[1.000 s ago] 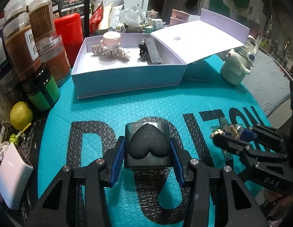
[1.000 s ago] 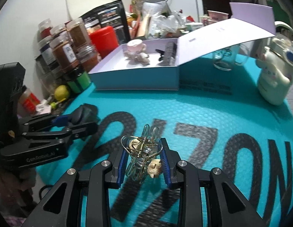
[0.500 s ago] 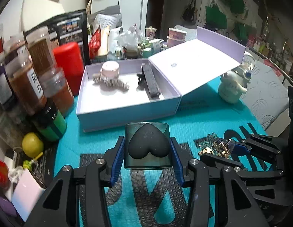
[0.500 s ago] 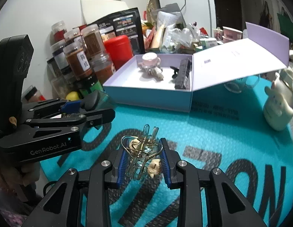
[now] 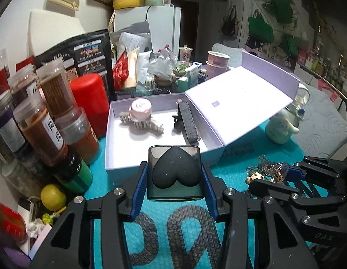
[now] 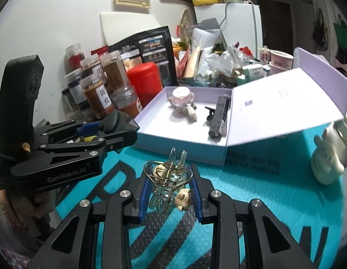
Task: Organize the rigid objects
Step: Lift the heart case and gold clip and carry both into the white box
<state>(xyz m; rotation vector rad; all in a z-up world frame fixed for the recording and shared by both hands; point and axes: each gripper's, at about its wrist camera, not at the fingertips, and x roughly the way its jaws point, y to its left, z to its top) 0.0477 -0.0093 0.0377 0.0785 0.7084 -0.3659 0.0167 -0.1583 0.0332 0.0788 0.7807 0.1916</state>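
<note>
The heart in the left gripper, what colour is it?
Matte black heart on a smoky grey clip; clearest in the left wrist view.

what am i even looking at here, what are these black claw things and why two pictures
No robot here: a person holds a two-finger gripper in each hand, each with a camera looking along its fingers, hence two pictures. The left gripper is shut on a smoky clip with a black heart. The right gripper is shut on a clear wire hair claw. Ahead, on a teal mat, stands an open lilac box with a pink-topped claw clip and a dark barrette inside.
</note>
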